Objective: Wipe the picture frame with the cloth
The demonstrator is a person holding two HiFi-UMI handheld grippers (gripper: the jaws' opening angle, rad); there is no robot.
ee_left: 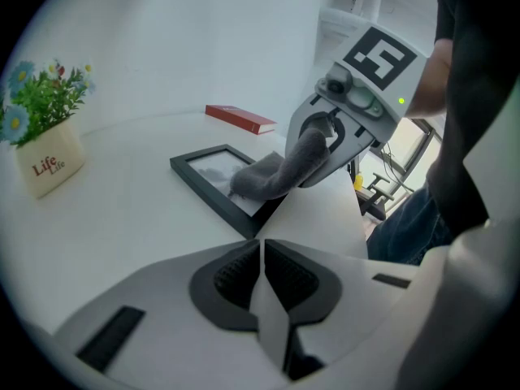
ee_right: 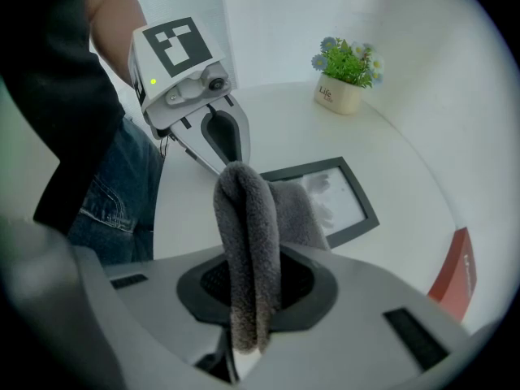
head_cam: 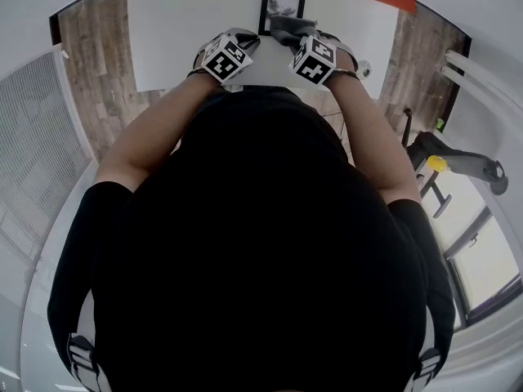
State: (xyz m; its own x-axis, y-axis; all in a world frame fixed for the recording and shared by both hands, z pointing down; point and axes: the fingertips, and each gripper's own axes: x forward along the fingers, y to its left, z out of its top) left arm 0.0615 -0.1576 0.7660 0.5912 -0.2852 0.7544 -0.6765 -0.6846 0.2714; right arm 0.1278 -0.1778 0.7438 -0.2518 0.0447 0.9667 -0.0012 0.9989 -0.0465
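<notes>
Right gripper pinches folded grey cloth — cloth's far end lies on picture frame, flat on white table. Left gripper pressed together, empty — near frame's corner.

We look down on a white table standing on a wood-plank floor. Plain white walls rise behind it. A small flowering plant in a cream pot and a red book rest on the table, well apart. Daylight comes through a window at the right.
</notes>
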